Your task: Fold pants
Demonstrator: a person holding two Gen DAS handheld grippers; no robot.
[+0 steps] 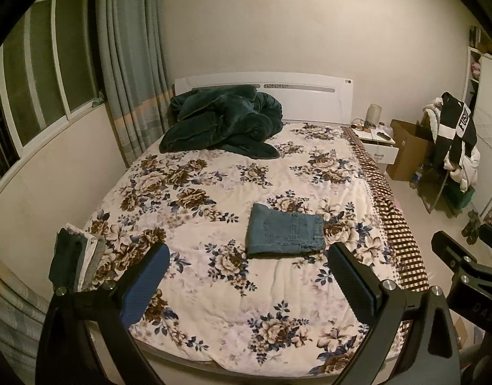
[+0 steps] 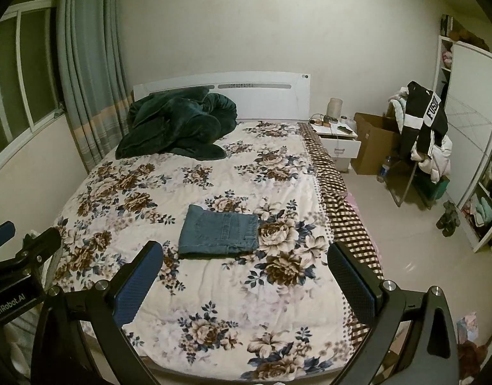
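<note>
A pair of blue jeans (image 1: 286,233) lies folded into a flat rectangle on the floral bedspread (image 1: 213,192), near the middle of the bed. It also shows in the right wrist view (image 2: 219,233). My left gripper (image 1: 249,256) is open and empty, held back above the foot of the bed, short of the jeans. My right gripper (image 2: 245,253) is open and empty too, beside the left one and also short of the jeans. The right gripper's body shows at the right edge of the left wrist view (image 1: 464,266).
A dark green blanket (image 1: 223,122) is heaped by the white headboard. A stack of folded clothes (image 1: 75,260) sits at the bed's left foot corner. A nightstand (image 2: 339,138), cardboard box (image 2: 374,144) and a clothes-laden chair (image 2: 419,134) stand to the right.
</note>
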